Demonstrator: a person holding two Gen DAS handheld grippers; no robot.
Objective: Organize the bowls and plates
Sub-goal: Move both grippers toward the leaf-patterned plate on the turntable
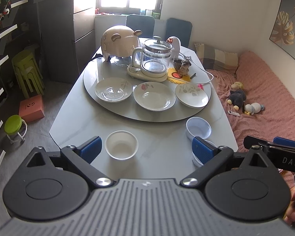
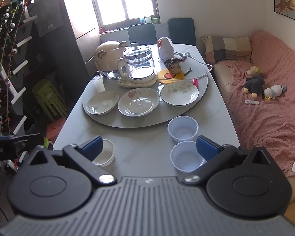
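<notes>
Three flower-patterned plates sit in a row on the grey turntable (image 1: 100, 110): left plate (image 1: 113, 89), middle plate (image 1: 154, 96), right plate (image 1: 191, 95). In the right wrist view they are the left plate (image 2: 102, 102), middle plate (image 2: 138, 101) and right plate (image 2: 179, 93). A white bowl (image 1: 121, 144) (image 2: 105, 153) stands near the table's front. Two clear plastic bowls stand at the front right, the far one (image 1: 198, 128) (image 2: 182, 129) and the near one (image 2: 187, 156). My left gripper (image 1: 146, 151) is open above the white bowl. My right gripper (image 2: 149, 150) is open above the table's front.
A glass kettle (image 1: 156, 53) on its base, a bear-shaped cover (image 1: 120, 41), a small figurine (image 1: 183, 66) and a white cable (image 1: 206, 78) fill the turntable's back. A pink-covered sofa (image 2: 269, 108) with plush toys runs along the right. Green stools (image 1: 26, 68) stand left.
</notes>
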